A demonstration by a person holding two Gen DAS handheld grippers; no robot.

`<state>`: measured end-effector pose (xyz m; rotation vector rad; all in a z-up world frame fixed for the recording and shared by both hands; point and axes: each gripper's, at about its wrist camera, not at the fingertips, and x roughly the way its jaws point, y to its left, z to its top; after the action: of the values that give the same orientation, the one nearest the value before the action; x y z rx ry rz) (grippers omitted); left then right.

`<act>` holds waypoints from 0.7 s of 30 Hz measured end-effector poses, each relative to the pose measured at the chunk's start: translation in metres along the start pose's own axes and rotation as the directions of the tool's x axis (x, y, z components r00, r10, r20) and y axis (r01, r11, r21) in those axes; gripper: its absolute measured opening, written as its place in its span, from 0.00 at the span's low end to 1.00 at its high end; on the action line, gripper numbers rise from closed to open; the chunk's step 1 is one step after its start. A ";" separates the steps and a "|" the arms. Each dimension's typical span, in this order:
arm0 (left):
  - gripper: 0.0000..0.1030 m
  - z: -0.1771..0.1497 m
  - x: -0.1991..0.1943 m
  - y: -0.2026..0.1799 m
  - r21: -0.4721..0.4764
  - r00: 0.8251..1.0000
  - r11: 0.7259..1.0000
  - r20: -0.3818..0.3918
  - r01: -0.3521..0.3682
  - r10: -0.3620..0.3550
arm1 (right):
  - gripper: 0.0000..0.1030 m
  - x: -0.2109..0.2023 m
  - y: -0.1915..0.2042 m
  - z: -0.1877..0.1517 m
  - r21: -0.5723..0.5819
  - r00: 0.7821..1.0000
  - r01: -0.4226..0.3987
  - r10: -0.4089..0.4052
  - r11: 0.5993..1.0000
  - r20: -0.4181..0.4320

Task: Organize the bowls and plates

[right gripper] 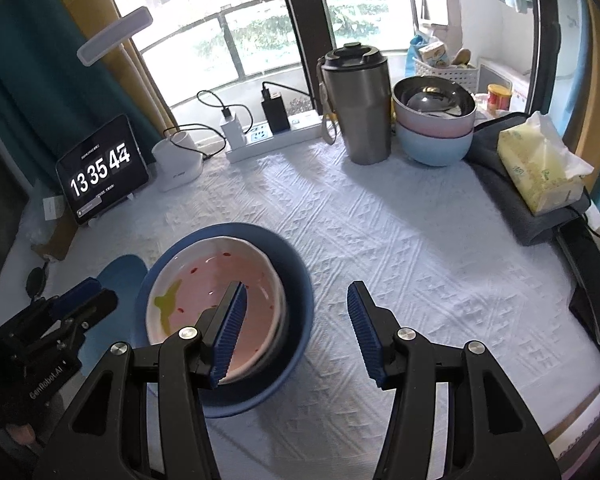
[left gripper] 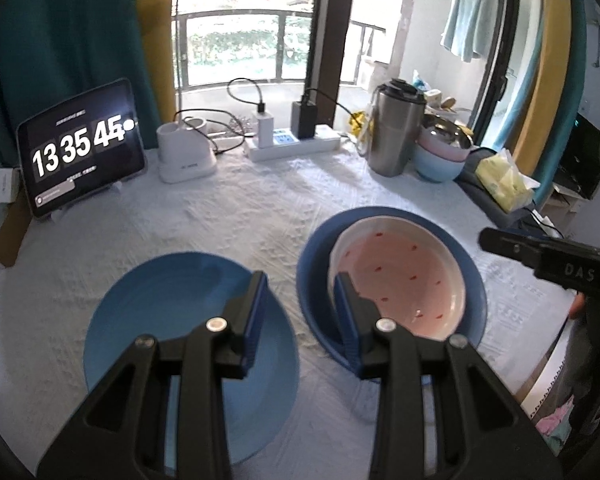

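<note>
A light blue plate [left gripper: 172, 320] lies on the white tablecloth at the left. To its right a pink bowl with red specks [left gripper: 404, 276] sits inside a dark blue dish [left gripper: 316, 256]. My left gripper [left gripper: 300, 304] is open and empty, one finger over the light blue plate, the other at the pink bowl's left rim. In the right wrist view the pink bowl [right gripper: 204, 280] rests in the dark blue dish [right gripper: 296, 280], with the light blue plate [right gripper: 120, 272] behind the left gripper [right gripper: 80, 300]. My right gripper [right gripper: 296, 320] is open and empty, its left finger over the bowl.
At the back right stand a steel tumbler [right gripper: 356, 104] and a stack of bowls [right gripper: 434, 128], steel on pink on light blue. A tissue pack [right gripper: 540, 168] lies on a dark bag. A tablet clock [left gripper: 80, 148], a lamp base [left gripper: 184, 152] and a power strip [left gripper: 292, 140] line the back.
</note>
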<state>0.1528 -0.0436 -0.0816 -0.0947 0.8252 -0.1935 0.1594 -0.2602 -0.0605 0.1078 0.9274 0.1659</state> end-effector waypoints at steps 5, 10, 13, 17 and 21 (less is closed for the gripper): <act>0.35 -0.004 0.004 0.007 -0.012 1.000 1.000 -0.008 -0.012 0.012 | 0.54 0.000 -0.005 -0.004 -0.031 0.995 0.083 -0.081 0.996 0.061; 0.35 -0.008 0.009 0.007 -0.007 1.000 1.000 -0.018 -0.010 0.010 | 0.54 0.007 -0.012 -0.003 -0.015 0.997 0.069 -0.069 0.997 0.034; 0.35 -0.009 0.013 0.005 0.002 0.999 1.000 -0.030 -0.016 0.016 | 0.54 0.012 -0.013 -0.005 -0.007 0.994 0.108 -0.108 0.994 0.009; 0.35 -0.009 0.019 0.001 0.018 0.998 1.000 -0.055 -0.025 0.025 | 0.54 0.016 -0.012 -0.007 -0.022 0.995 0.098 -0.098 0.995 -0.016; 0.35 -0.010 0.026 -0.003 0.036 0.996 0.999 -0.085 -0.032 0.035 | 0.54 0.025 -0.012 -0.009 -0.032 0.995 0.082 -0.084 0.996 -0.060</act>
<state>0.1625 -0.0521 -0.1066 -0.0405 0.9081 -0.1807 0.1682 -0.2667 -0.0876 0.0367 0.9884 0.1063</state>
